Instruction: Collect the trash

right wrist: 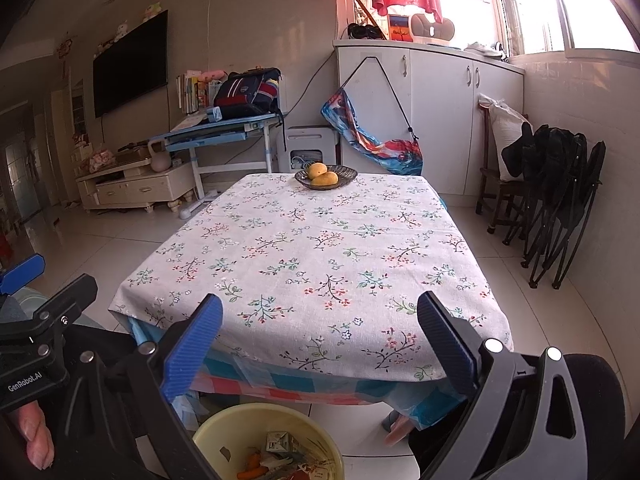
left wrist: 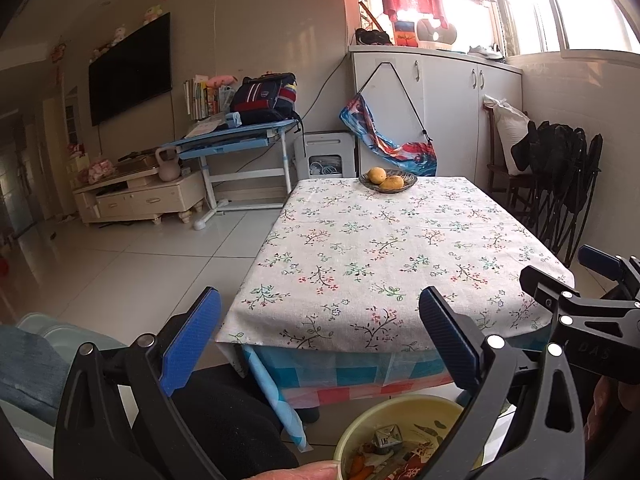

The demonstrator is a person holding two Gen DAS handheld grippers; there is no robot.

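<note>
A yellow basin (left wrist: 404, 412) (right wrist: 224, 436) sits low in front of the table and holds trash (left wrist: 390, 446) (right wrist: 276, 456): a crumpled silver carton, orange peel and scraps. My left gripper (left wrist: 320, 336) is open above and left of the basin, its blue pads wide apart with nothing between them. My right gripper (right wrist: 320, 340) is also open and empty, held over the table's near edge. Each gripper shows at the side of the other's view, the right gripper (left wrist: 592, 280) and the left gripper (right wrist: 24, 276).
The table with a floral cloth (left wrist: 384, 248) (right wrist: 312, 248) carries only a dark dish with two yellow fruits (left wrist: 387, 181) (right wrist: 325, 177) at its far end. Folded black chairs (right wrist: 556, 200) lean on the right wall. White cabinets (right wrist: 440, 112) stand behind; a blue desk (left wrist: 236, 140) stands at left.
</note>
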